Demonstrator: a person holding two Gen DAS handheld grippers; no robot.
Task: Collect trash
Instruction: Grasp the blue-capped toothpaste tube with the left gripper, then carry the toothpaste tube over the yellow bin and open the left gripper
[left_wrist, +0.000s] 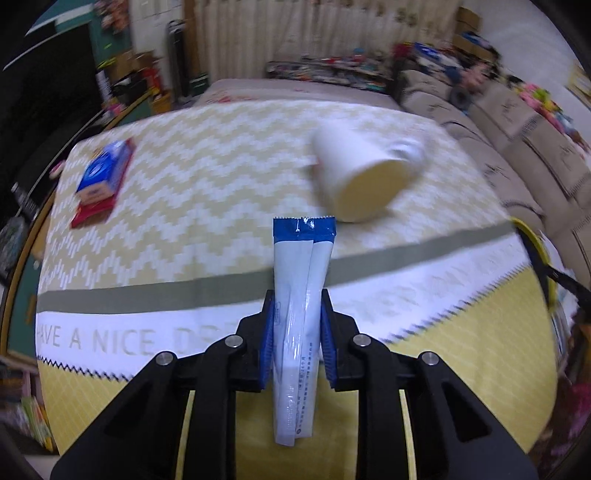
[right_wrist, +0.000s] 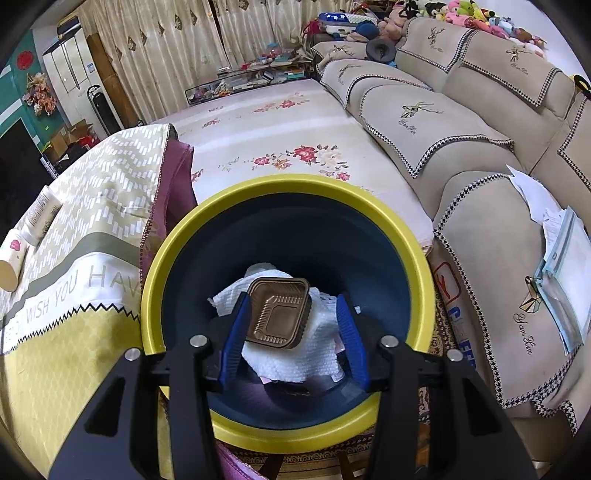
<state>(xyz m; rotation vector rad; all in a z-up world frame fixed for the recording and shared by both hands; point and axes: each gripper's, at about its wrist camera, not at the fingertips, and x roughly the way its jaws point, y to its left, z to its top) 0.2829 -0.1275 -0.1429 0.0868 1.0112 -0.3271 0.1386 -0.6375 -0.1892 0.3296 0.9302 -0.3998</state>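
Left gripper (left_wrist: 297, 332): blue pads closed on a long white sachet (left_wrist: 299, 325), pinching it at about mid-length.
Sachet look: narrow, flat, glossy white packet with a blue band and serrated edge at its far end; a seam runs down its middle and fine print along one side is too small to read. It stands up between the pads, its near end hanging below them, held above the tablecloth (left_wrist: 207, 155).
Paper cup (left_wrist: 365, 173): white, lying on its side on the cloth just beyond the sachet's blue end, open mouth facing the camera, blurred.
Blue packet (left_wrist: 103, 173): lies on a red packet (left_wrist: 90, 214) at the far left of the cloth.
Tablecloth look: yellow and white zigzag pattern, a grey stripe, then a white band with grey lettering.
Right gripper (right_wrist: 293, 332): blue pads spread apart, holding nothing, poised over the mouth of the bin (right_wrist: 406, 236).
Bin look: round, yellow rim, dark blue inside, standing beside the table edge near the beige sofa (right_wrist: 461, 122).
Bin contents: a brown ribbed square tray (right_wrist: 279, 314) resting tilted on crumpled white tissue (right_wrist: 314, 354).
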